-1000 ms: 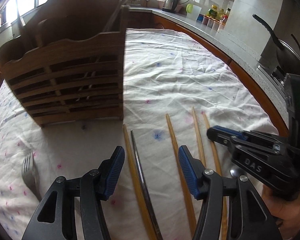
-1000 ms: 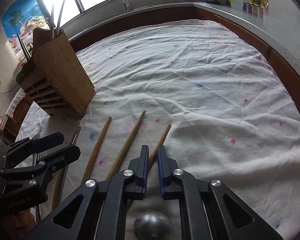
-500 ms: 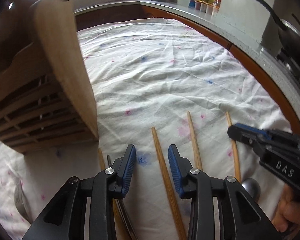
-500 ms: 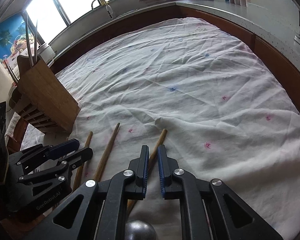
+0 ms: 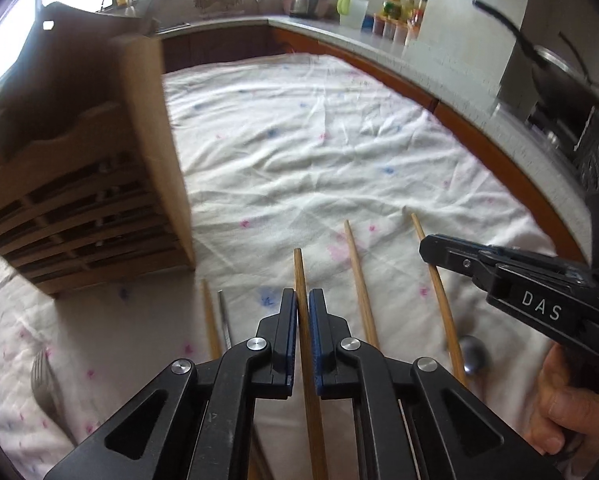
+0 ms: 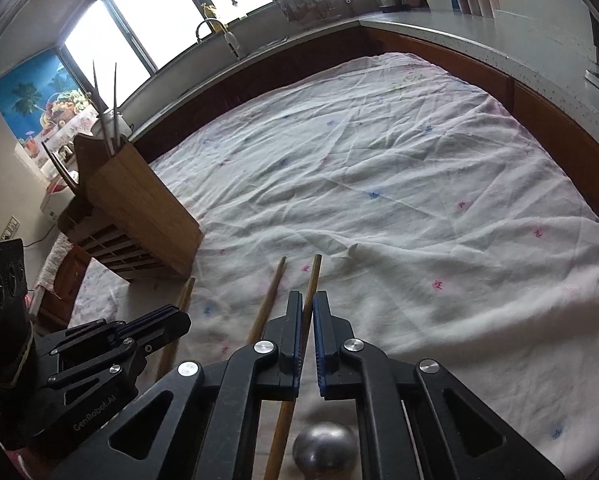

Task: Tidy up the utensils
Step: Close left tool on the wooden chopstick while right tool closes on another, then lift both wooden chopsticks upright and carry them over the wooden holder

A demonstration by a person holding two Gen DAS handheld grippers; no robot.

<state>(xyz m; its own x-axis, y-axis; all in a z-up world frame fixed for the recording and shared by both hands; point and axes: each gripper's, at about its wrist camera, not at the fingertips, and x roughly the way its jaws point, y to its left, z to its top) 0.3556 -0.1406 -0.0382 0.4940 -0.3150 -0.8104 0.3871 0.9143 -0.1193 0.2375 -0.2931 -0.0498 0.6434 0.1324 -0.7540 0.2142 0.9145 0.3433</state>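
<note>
My left gripper (image 5: 303, 300) is shut on a wooden chopstick (image 5: 299, 272) that lies along the white cloth. My right gripper (image 6: 308, 304) is shut on another wooden chopstick (image 6: 313, 276); it also shows at the right of the left wrist view (image 5: 429, 246). More chopsticks (image 5: 359, 280) lie side by side between and beside them. A wooden utensil holder (image 5: 99, 184) stands to the left, also seen in the right wrist view (image 6: 135, 204), with utensils sticking up from it.
A metal spoon bowl (image 6: 325, 452) lies under my right gripper. A fork (image 5: 45, 384) and a thin metal utensil (image 5: 224, 320) lie on the cloth at the left. Kitchen counter (image 6: 479, 36) with kettle and jars runs behind and to the right.
My left gripper moved right from the leftmost utensils and closed on a chopstick. The right gripper stayed shut on its chopstick and tilted a little.
</note>
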